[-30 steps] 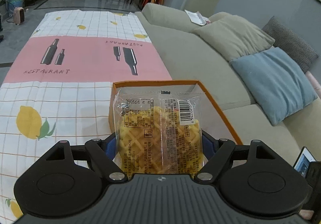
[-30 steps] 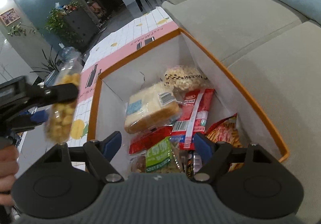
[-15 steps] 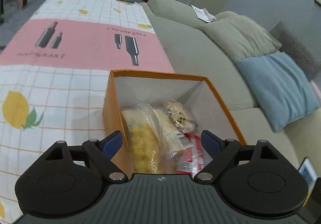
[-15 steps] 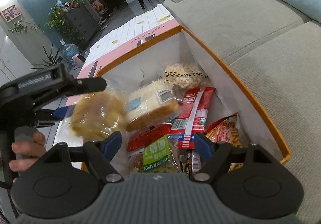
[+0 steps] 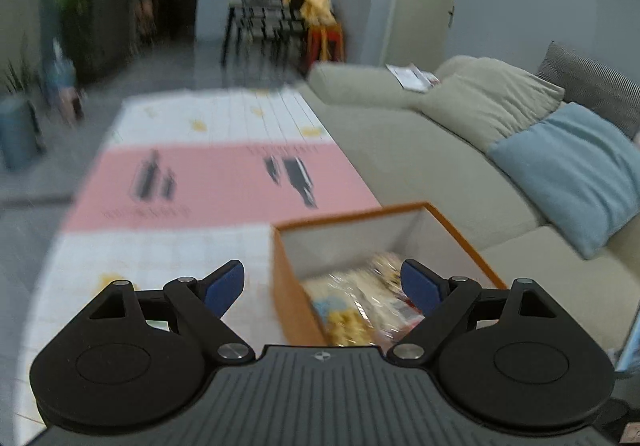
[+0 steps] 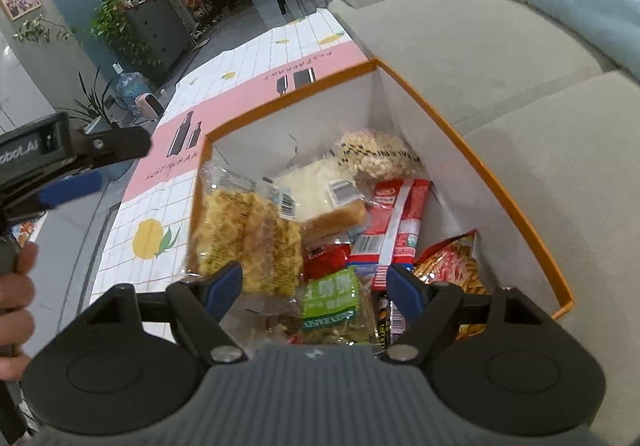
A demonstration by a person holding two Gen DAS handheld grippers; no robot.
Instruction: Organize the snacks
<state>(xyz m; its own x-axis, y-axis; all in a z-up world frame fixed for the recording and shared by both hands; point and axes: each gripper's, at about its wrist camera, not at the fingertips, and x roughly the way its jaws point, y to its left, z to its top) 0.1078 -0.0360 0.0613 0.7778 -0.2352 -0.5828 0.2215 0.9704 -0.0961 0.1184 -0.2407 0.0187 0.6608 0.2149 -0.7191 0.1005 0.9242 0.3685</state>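
Note:
An orange-rimmed box [image 6: 472, 162] with white inner walls stands on the tablecloth and holds several snack packs. A clear-wrapped waffle pack [image 6: 248, 234] leans against its left inner wall, free of any gripper. Beside it lie a bread pack [image 6: 320, 194], a puffed rice pack [image 6: 376, 154], a red pack [image 6: 396, 222], a green raisin pack [image 6: 332, 298] and an orange snack bag [image 6: 452, 266]. My right gripper [image 6: 314, 280] is open and empty above the box's near end. My left gripper [image 5: 322, 282] is open and empty, left of the box [image 5: 288, 270]; it shows at the left of the right wrist view [image 6: 80, 174].
A tablecloth [image 5: 208, 182] with a pink band, bottles and lemons covers the table. A beige sofa [image 5: 420, 150] with a beige cushion and a blue cushion [image 5: 568, 170] runs along the right. Dining chairs and a plant stand far back.
My left gripper opened and dropped the waffle pack into the box. It then pulled back up and to the left. My right gripper stayed open over the box.

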